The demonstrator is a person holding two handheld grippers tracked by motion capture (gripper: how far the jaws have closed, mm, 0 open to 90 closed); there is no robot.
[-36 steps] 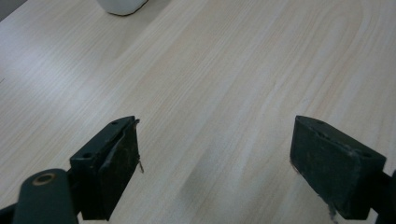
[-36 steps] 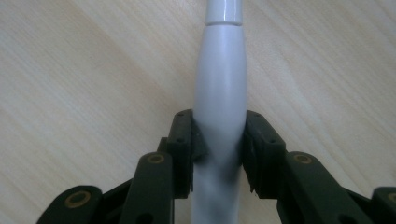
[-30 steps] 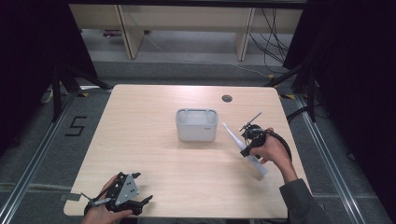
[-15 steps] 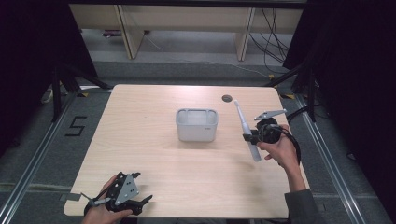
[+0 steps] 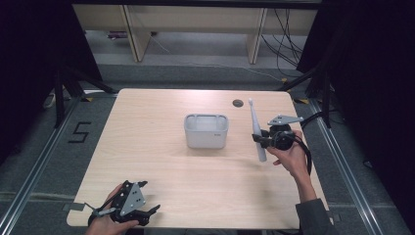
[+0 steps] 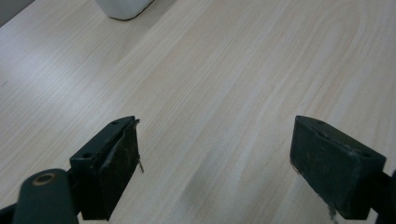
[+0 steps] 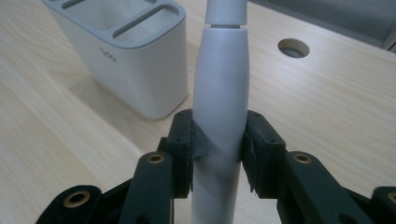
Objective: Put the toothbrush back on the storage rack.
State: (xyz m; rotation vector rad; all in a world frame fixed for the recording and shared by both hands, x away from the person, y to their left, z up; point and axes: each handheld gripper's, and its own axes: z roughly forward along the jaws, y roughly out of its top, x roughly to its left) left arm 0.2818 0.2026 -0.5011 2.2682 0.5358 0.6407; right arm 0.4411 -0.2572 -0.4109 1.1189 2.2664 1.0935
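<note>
Since a second ago, lifted clear of the table [image 5: 161, 161] and swung from a low slant to nearly upright: the electric toothbrush [image 5: 256, 134], brush head now topmost, base just above the wood. Carried with it, further from the table's near edge and toward the round cable hole [image 5: 238, 103]: the right gripper [image 5: 261, 140], clamped on the grey-white handle about midway along, both black pads pressed against its sides in the right gripper view [image 7: 219, 116]. Over the last half second, no further shift – same pose, same grip. Unmoved throughout: the left gripper [image 6: 219, 163], resting at the near left corner of the table [image 5: 128, 208], jaws spread wide over bare wood with nothing between them. At the table's middle, well left of the toothbrush – the white toothbrush holder [image 5: 206, 130], unchanged in place, a rounded box with a grey slotted top [image 7: 123, 21]. Slots open and, as far as visible from the high view and the right gripper view, holding nothing; depths too shadowed to tell fully. Toothbrush near the holder's right side, apart from it.
</note>
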